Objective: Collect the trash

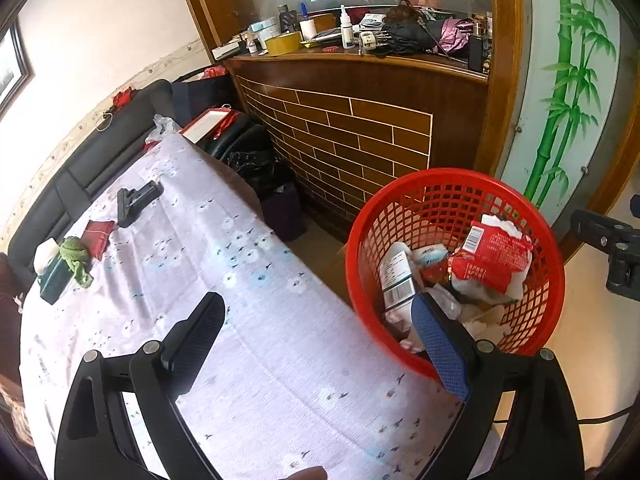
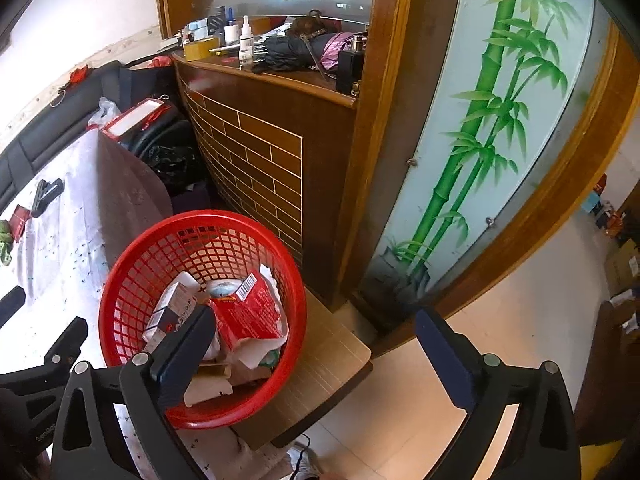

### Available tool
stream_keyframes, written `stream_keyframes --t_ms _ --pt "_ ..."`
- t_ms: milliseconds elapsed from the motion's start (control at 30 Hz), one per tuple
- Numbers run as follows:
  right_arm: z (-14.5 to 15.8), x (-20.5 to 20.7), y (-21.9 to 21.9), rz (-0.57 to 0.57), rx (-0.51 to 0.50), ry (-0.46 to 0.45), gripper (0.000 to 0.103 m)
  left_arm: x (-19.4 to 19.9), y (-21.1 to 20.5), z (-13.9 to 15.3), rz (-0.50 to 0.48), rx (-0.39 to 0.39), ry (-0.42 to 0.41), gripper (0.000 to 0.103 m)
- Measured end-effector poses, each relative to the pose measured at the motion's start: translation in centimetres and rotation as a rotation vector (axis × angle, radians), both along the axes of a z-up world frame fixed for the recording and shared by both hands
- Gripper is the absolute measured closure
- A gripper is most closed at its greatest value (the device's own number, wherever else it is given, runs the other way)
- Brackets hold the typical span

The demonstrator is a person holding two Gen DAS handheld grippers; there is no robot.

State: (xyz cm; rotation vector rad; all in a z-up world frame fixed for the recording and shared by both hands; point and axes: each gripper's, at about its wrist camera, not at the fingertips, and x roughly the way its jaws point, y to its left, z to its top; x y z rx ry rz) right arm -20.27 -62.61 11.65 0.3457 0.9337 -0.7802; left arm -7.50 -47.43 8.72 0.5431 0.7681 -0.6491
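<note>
A red mesh basket [image 1: 516,200] [image 2: 136,280] stands on a low wooden stool [image 2: 332,356] beside the cloth-covered table [image 1: 256,300]. It holds several pieces of trash: a red torn packet [image 1: 496,256] [image 2: 248,312], a white carton with a barcode [image 1: 396,284] [image 2: 176,308] and crumpled paper. My left gripper [image 1: 320,312] is open and empty above the table's near edge, its right finger over the basket rim. My right gripper [image 2: 316,320] is open and empty just right of the basket, its left finger over the trash.
On the table's far left lie a green cloth on a dark box [image 1: 74,260], a red packet [image 1: 98,236] and a black clip-like tool [image 1: 136,200]. A black bin bag [image 1: 260,172] stands beyond the table. A cluttered wooden counter [image 1: 360,92] and a bamboo-painted panel [image 2: 480,140] stand behind.
</note>
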Motion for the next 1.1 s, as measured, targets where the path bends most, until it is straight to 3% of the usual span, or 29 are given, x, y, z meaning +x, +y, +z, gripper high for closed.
stream_keyframes --t_ms 300,567,1100 --pt "0.0 -0.5 2.3 -0.006 -0.023 0.032 0.001 -0.8 1.7 0.4 -0.004 -0.002 -0.016 0.009" --pt "0.4 -0.9 3.7 -0.007 -0.033 0.035 0.001 -1.1 2.4 0.4 0.007 0.041 -0.048 0.009" --pt "1.6 -2.4 5.9 -0.023 -0.051 0.016 0.001 -1.7 6.2 1.2 0.009 -0.001 -0.036 0.009"
